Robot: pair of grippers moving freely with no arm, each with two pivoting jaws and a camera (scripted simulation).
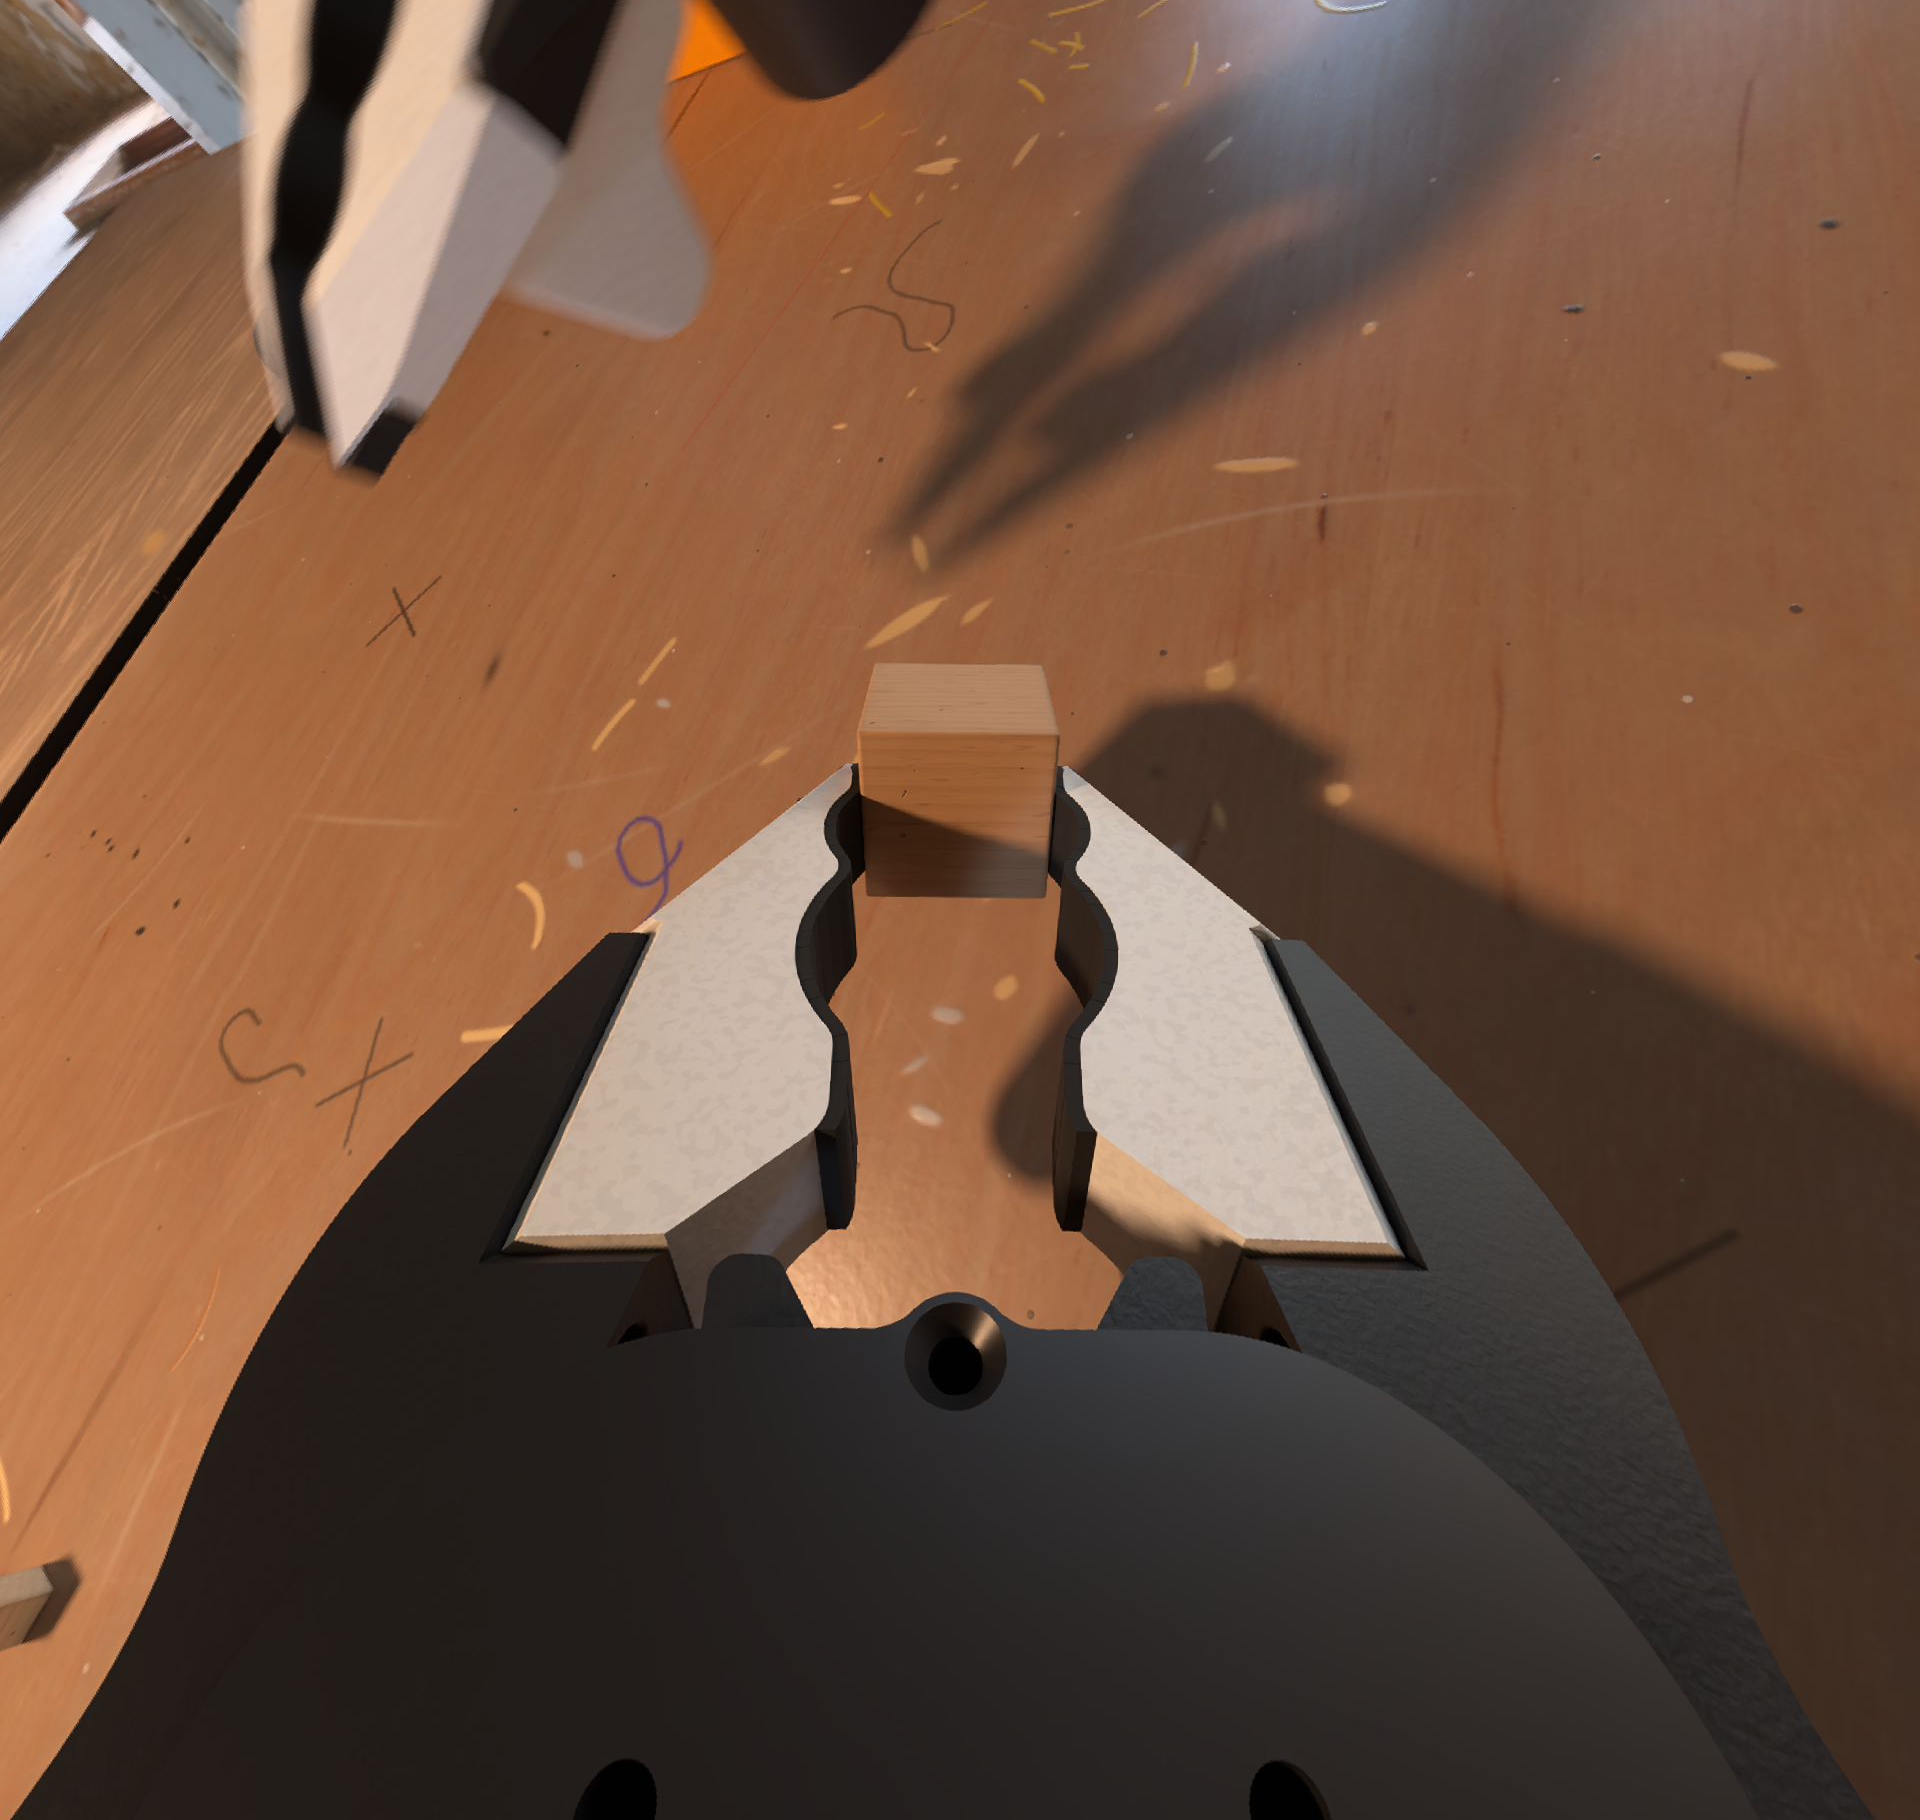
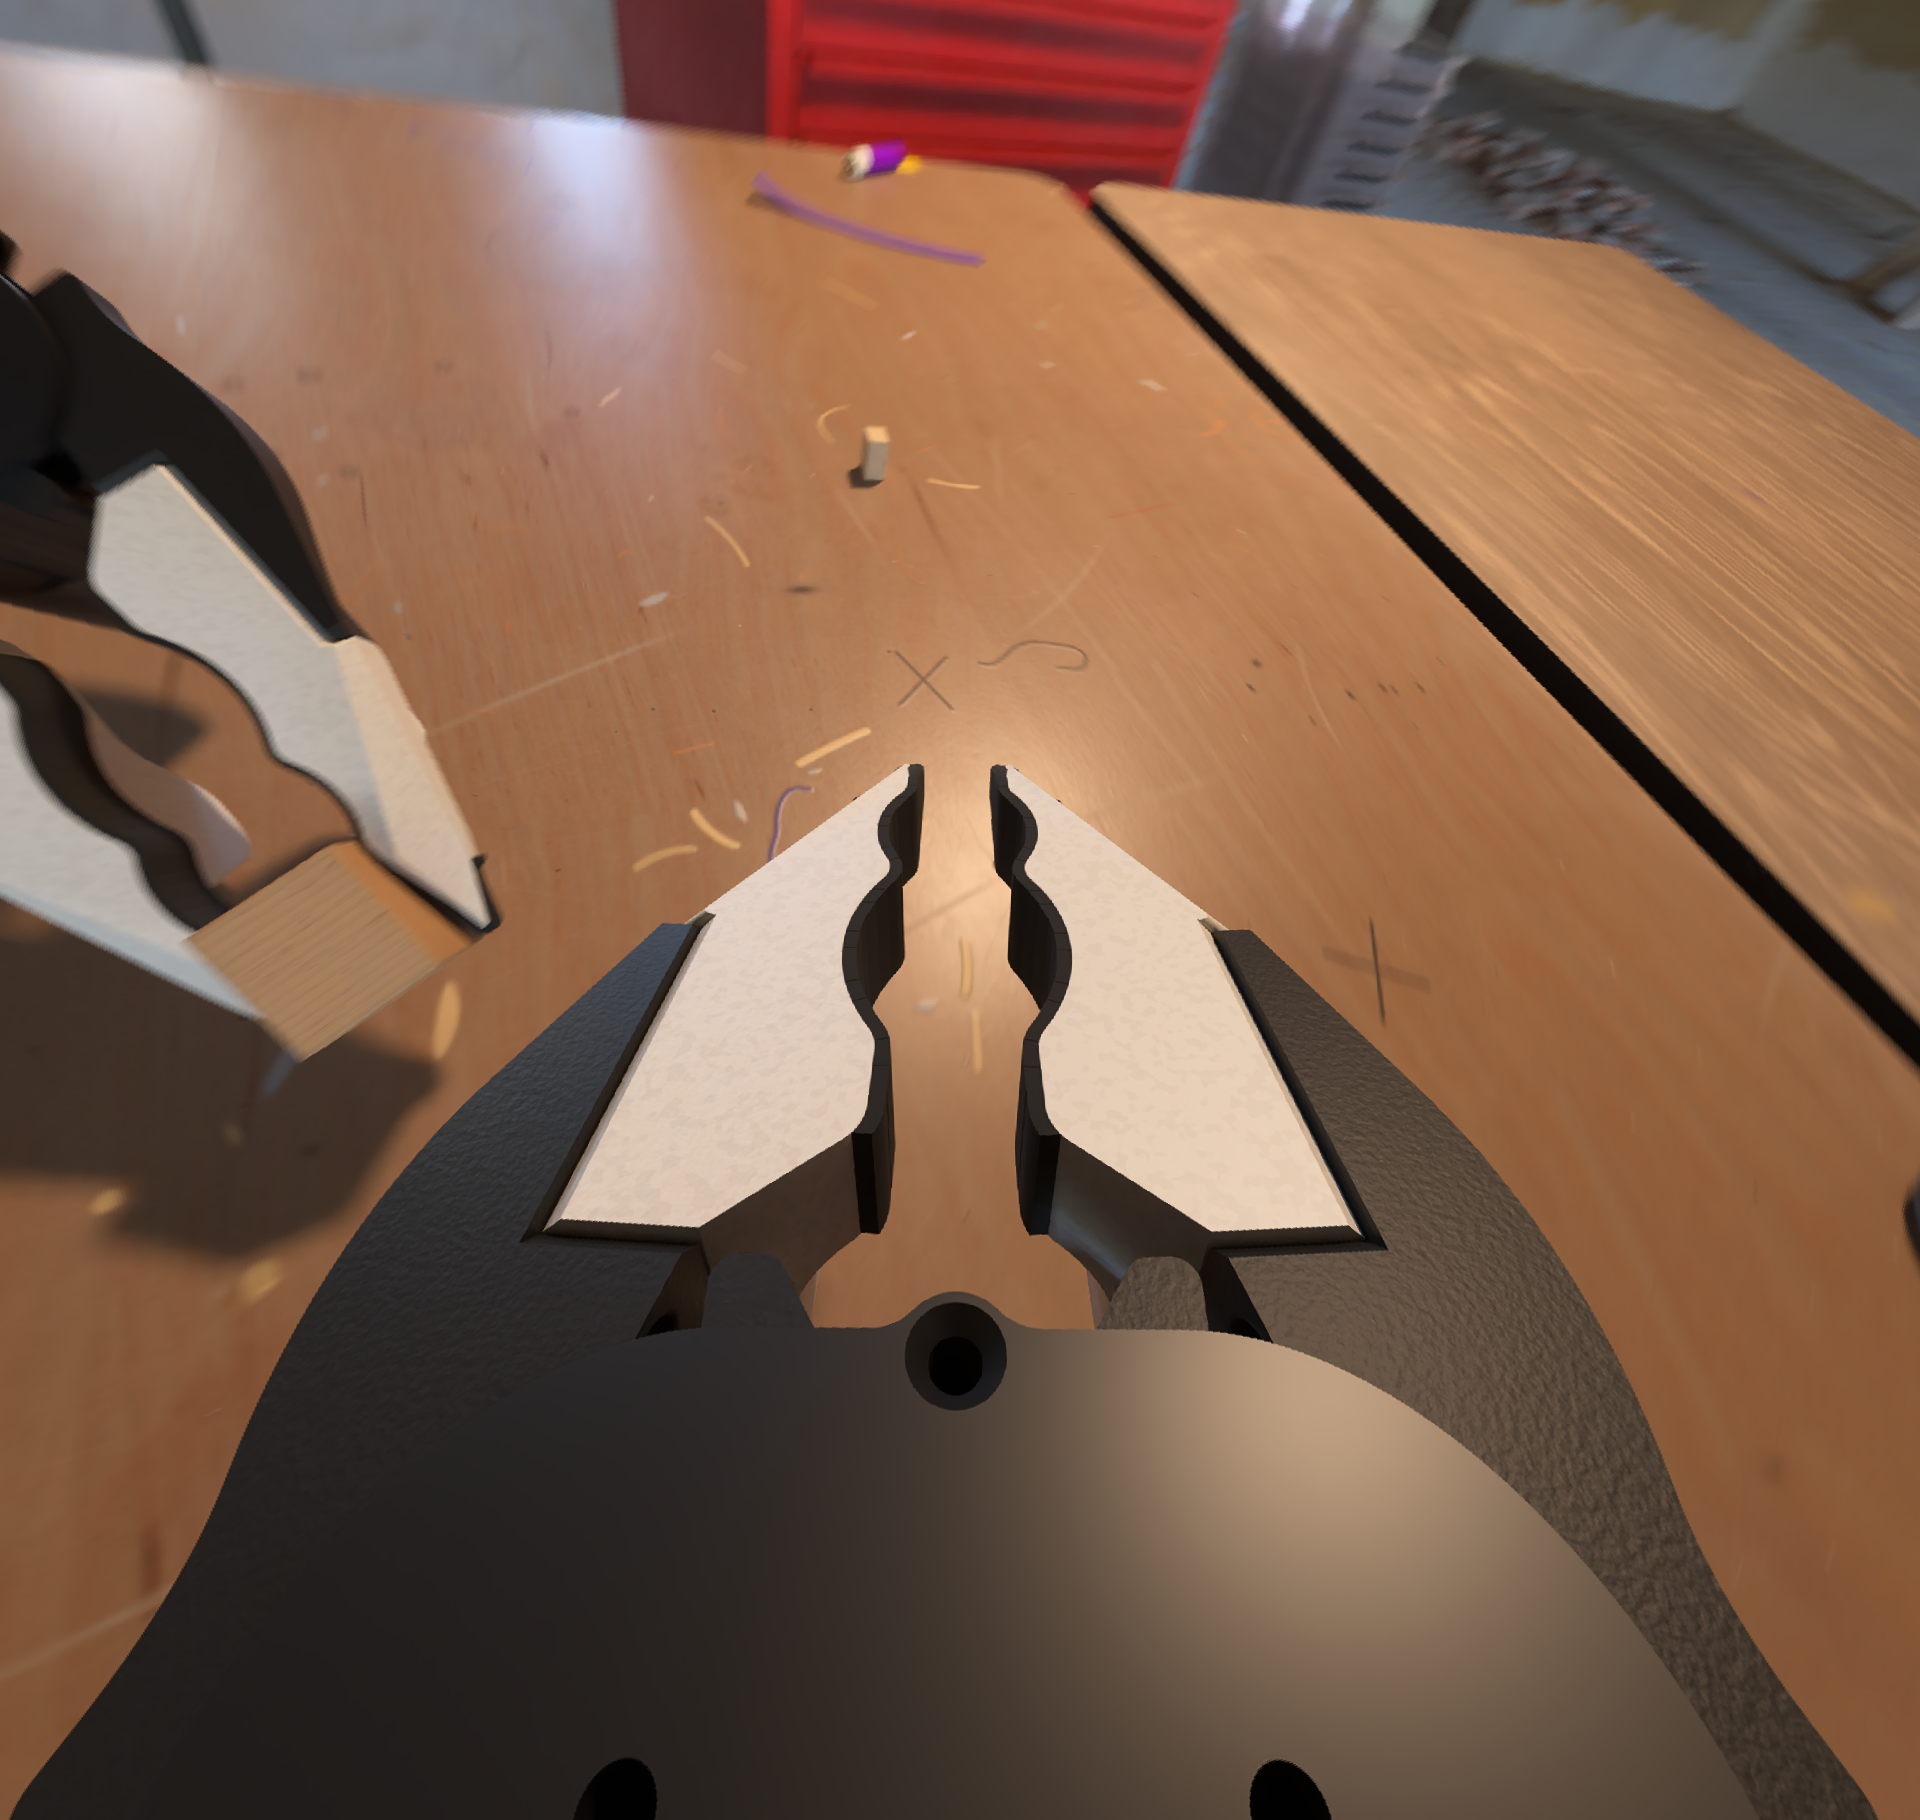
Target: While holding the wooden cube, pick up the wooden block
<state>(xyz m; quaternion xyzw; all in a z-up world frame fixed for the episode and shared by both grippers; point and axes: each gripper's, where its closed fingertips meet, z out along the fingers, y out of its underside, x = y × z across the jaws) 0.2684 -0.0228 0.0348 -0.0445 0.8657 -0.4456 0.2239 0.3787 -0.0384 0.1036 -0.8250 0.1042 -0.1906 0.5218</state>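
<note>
Workshop surroundings frame the scene: a wooden tabletop scattered with shavings, a second tabletop alongside it across a dark seam, and a red slatted cabinet behind the far edge. Pencilled marks, crosses and loose squiggles, are drawn on the surface; they are hand marks only, and no brand or printed label is visible on any item. At the left of the right wrist view, the left gripper is closed on the wooden cube, which is clamped between its fingertips and held clear of the table above its own shadow. The left wrist view confirms this: the left gripper has both pads touching the side faces of the wooden cube. In the centre of the right wrist view, the right gripper holds nothing, its jaws narrow with a slim gap between the tips. Ahead of it, well apart, the wooden block, small and pale, stands on the table. Farther back, near the far edge, lie a purple strip and a small purple and yellow object.
</note>
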